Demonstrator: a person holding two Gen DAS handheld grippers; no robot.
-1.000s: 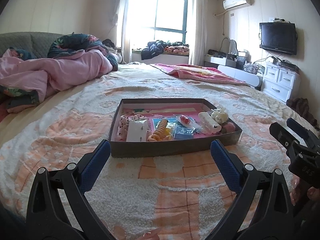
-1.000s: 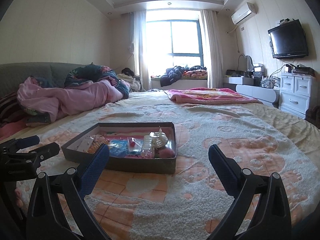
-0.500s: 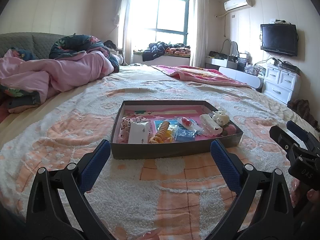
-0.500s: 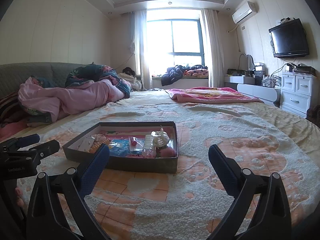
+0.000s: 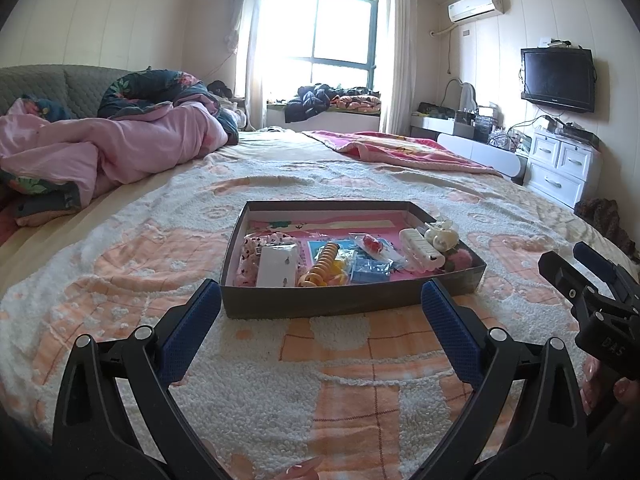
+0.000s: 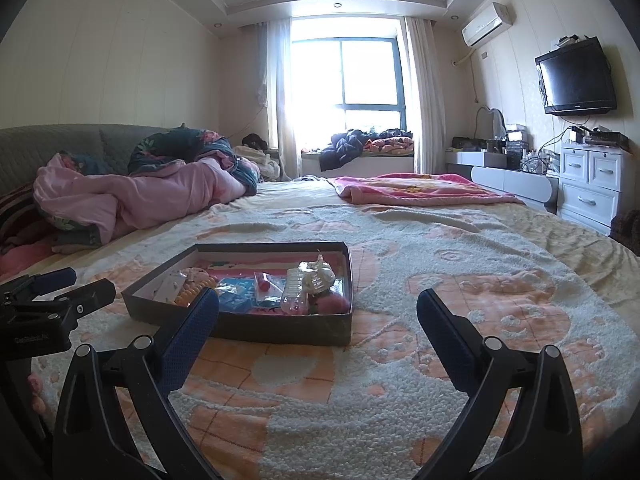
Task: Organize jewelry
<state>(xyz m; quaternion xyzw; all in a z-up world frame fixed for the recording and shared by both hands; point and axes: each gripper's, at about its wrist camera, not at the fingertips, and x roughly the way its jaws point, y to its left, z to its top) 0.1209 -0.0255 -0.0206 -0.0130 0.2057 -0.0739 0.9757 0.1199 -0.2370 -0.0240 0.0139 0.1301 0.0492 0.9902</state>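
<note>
Left wrist view: I am holding my left gripper (image 5: 320, 304) spread and empty before the tray (image 5: 352, 304) at frame centre, where hair clips and packets (image 5: 372, 246) are lying jumbled; my right gripper (image 6: 318, 304), equally spread, is hovering lower right of it.

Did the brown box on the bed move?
Cannot tell. The box looks lower and nearer against the blanket's pattern, but the camera itself seems to shift.
</note>
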